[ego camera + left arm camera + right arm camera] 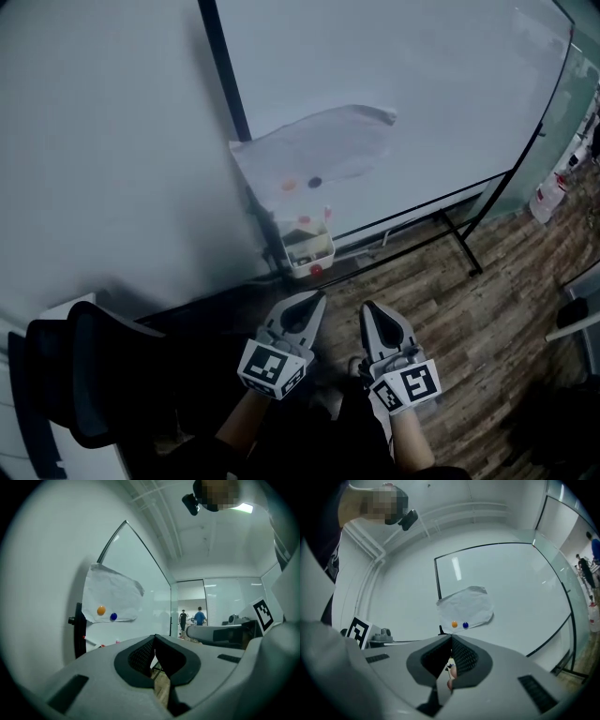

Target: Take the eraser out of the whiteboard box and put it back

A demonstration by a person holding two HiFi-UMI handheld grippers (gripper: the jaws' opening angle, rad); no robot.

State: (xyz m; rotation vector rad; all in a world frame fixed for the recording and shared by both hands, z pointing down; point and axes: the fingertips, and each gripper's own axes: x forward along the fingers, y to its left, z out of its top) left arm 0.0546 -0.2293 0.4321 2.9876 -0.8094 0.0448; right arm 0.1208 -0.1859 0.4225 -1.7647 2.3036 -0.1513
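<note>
The white whiteboard box (309, 251) hangs at the lower left corner of the whiteboard (403, 84), with small red and white items in it; I cannot pick out the eraser. Above the box a crumpled paper (319, 150) is pinned by an orange magnet (290, 186) and a blue magnet (315, 182). My left gripper (317, 296) is shut and empty, a short way below the box and pointing at it. Beside it, my right gripper (367, 307) is also shut with nothing held. Both gripper views show the tips meeting, left gripper (154, 637) and right gripper (451, 637).
A black office chair (84, 375) stands at the lower left against the grey wall. The whiteboard's black stand leg (461, 246) runs out over the wooden floor. A white bottle (548, 197) stands by the glass wall at right. Two people (200, 616) are far off.
</note>
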